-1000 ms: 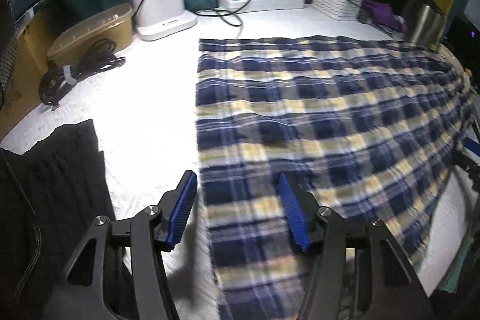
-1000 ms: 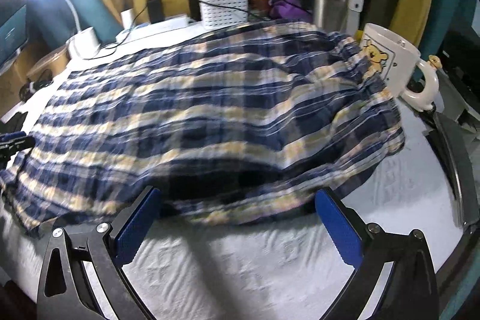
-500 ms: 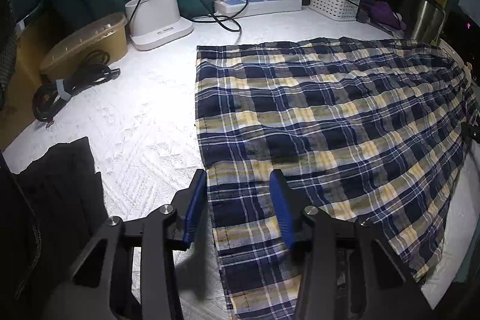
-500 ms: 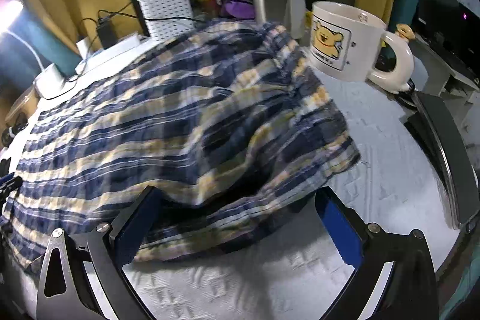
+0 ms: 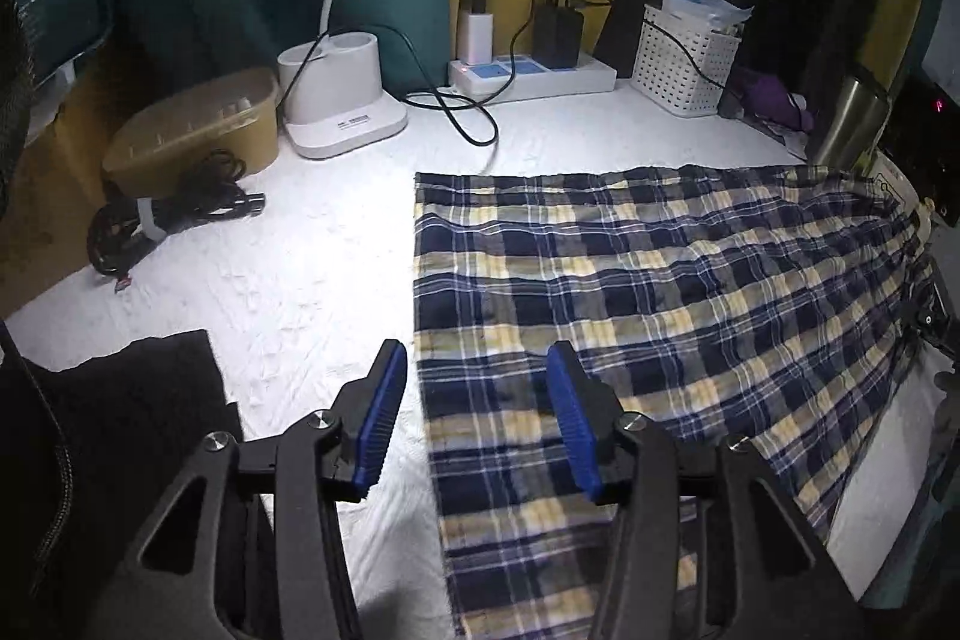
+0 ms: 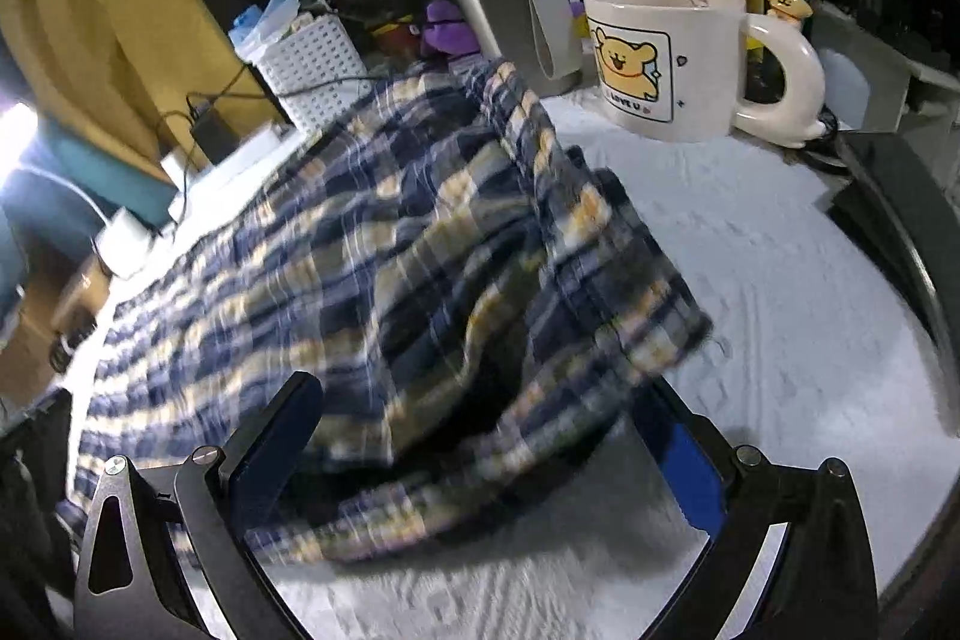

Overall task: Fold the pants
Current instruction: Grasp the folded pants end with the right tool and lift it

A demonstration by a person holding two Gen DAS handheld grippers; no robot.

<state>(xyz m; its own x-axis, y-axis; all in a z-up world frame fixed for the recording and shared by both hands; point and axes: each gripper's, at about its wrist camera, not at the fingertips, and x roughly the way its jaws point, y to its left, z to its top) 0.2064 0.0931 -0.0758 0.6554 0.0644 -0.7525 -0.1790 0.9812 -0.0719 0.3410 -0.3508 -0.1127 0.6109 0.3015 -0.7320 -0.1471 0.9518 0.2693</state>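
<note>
Plaid pants (image 5: 660,292) are lying spread across the white counter (image 5: 312,268).
Your left claw (image 5: 474,418) is opening, hovering over the hem edge, gripping nothing. Your right claw (image 6: 480,448) is standing wide, with the bunched waistband end draping between its fingers near the mug (image 6: 666,58).

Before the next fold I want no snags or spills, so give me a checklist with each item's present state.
1. Pants lie flat at the hem end: ok.
2. Left hand-held gripper straddles the hem edge, jaws opening, pads not pressing the cloth: ok.
3. Right hand-held gripper wide open, bunched waist cloth between its fingers, not pinched: ok.
4. Waist end smooth: not ok, rumpled and raised.
5. Mug stands apart from the cloth: ok, though close.
6. Cable off the pants: ok.
</note>
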